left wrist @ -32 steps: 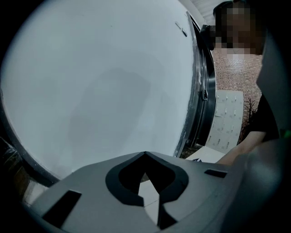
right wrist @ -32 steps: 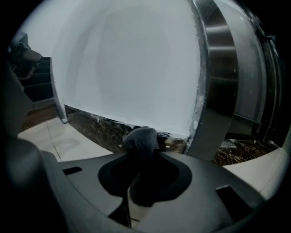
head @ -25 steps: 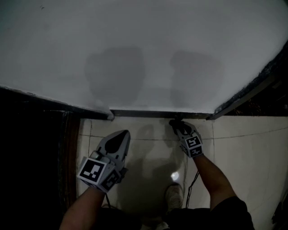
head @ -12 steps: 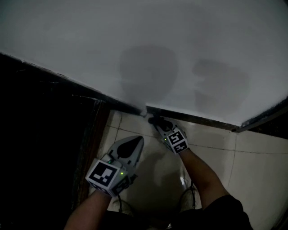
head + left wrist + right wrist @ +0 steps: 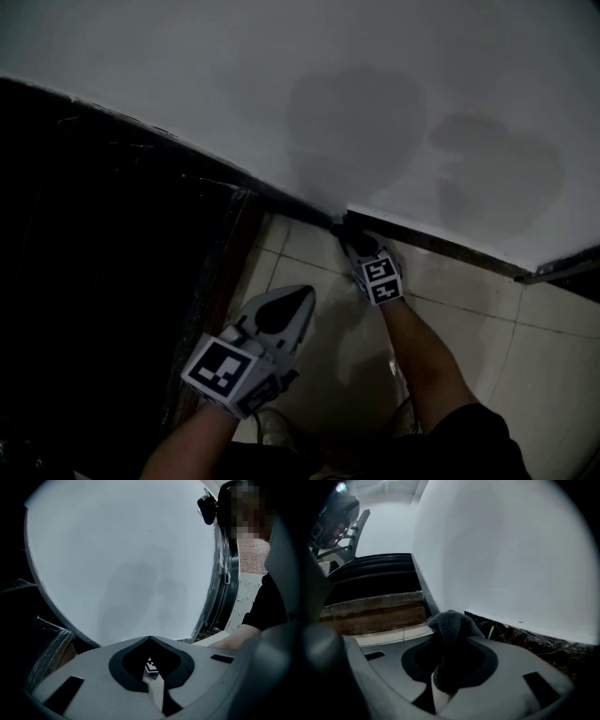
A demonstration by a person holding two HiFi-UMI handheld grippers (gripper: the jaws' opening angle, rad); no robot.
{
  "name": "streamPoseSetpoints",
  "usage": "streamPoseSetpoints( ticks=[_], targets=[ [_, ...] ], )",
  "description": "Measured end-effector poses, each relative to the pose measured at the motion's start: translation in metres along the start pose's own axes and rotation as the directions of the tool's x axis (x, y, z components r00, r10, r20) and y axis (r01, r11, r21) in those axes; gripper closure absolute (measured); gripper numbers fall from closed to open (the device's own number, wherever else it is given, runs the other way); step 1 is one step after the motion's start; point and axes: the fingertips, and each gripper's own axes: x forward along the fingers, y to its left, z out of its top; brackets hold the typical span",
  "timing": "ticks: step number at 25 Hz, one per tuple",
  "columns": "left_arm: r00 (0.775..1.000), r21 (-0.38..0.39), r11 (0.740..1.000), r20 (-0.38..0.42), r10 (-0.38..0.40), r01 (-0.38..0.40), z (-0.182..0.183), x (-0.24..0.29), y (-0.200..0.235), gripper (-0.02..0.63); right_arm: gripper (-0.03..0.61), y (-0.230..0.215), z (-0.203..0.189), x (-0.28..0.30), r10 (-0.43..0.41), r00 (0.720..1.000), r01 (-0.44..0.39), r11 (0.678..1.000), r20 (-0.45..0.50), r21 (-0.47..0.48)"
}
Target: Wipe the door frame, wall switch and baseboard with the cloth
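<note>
The right forearm point(image 5: 424, 349) reached forward and down, putting the right claw point(image 5: 348, 232) low against the foot of the white wall point(image 5: 234, 84), at the end of the dark baseboard point(image 5: 441, 246) nearest the door frame point(image 5: 236, 246). The left forearm point(image 5: 192, 442) was bent in closer to the body, and the left claw point(image 5: 302, 296) hung over the tiled floor point(image 5: 314, 267), pointing toward the same corner but well short of it.

Left of the door frame the head view was almost black, and nothing there could be made out. From above, the cloth point(image 5: 450, 623) was only a dark lump at the right claw's tip, hard to tell from the baseboard behind it.

In the right gripper view the claw was closed on the dark grey cloth, which bunched up out of the jaws, with its free end just beside the join of wall and baseboard; whether it touched the stone I could not tell. In the left gripper view the left claw's jaws met at their tips and had nothing between them.
</note>
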Motion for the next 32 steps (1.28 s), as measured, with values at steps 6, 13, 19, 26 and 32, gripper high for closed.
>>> streamPoseSetpoints(
  ticks=[6,13,19,26,32],
  targets=[
    [0.999,0.003,0.999,-0.004,-0.046,0.046,-0.003,0.013,-0.015,0.612,0.494,-0.049,-0.014,-0.035,-0.112,0.994,0.112,0.993,-0.006,0.03],
    [0.997,0.033,0.996,-0.013,-0.08,0.08,-0.002,0.03,-0.039,0.612,0.492,-0.088,-0.036,-0.081,-0.16,0.986,0.161,0.987,-0.052,0.024],
    [0.991,0.062,0.989,-0.017,-0.131,0.132,-0.001,0.049,-0.068,0.612,0.492,-0.12,-0.049,-0.12,-0.221,0.973,0.225,0.972,-0.062,0.063],
    [0.983,0.077,0.98,-0.044,-0.179,0.182,-0.012,0.078,-0.097,0.612,0.492,-0.156,-0.07,-0.158,-0.273,0.958,0.279,0.958,-0.09,0.062],
    [0.968,0.103,0.964,-0.08,-0.236,0.244,-0.026,0.102,-0.122,0.612,0.492,-0.183,-0.089,-0.193,-0.315,0.941,0.324,0.944,-0.122,0.064]
  ],
)
